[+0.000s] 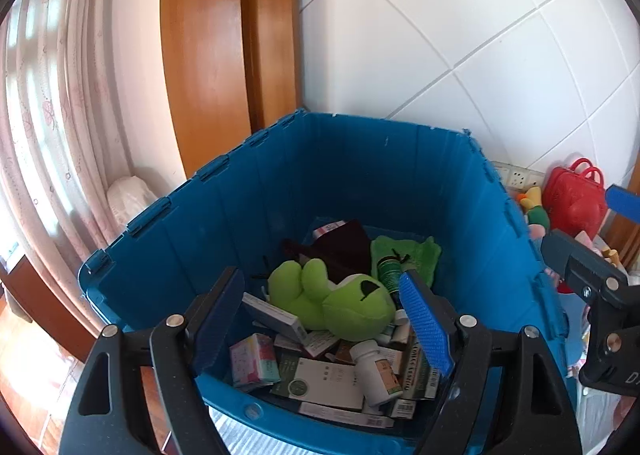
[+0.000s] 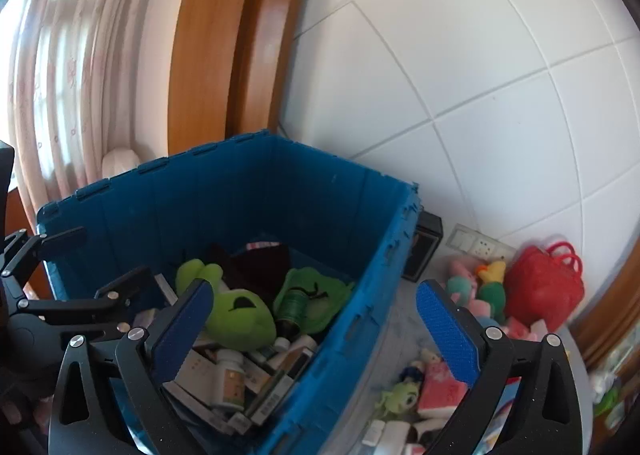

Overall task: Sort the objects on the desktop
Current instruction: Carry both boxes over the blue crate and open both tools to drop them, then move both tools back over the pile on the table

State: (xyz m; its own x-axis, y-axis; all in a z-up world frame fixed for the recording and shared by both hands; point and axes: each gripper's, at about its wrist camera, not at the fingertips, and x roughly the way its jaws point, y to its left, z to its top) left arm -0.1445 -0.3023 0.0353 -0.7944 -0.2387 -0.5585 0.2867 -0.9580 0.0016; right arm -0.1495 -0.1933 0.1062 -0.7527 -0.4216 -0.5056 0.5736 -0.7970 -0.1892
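Note:
A deep blue crate [image 1: 344,159] [image 2: 224,183] holds a green plush toy [image 1: 340,303] [image 2: 240,315], several medicine boxes [image 1: 320,379], a white pill bottle [image 1: 374,369] [image 2: 230,377], a dark green bottle [image 1: 389,270] [image 2: 291,305] and a green cloth [image 1: 416,251]. My left gripper [image 1: 324,323] is open and empty above the crate's near edge. My right gripper [image 2: 316,331] is open and empty, straddling the crate's right wall. It also shows at the right of the left wrist view [image 1: 592,279].
Right of the crate, the table holds a red handbag [image 2: 544,287] [image 1: 576,195], small plush toys [image 2: 480,287], a pink box [image 2: 440,383] and a small green toy [image 2: 400,395]. A tiled wall, wall sockets [image 2: 476,243] and a black box [image 2: 424,251] stand behind. A curtain hangs left.

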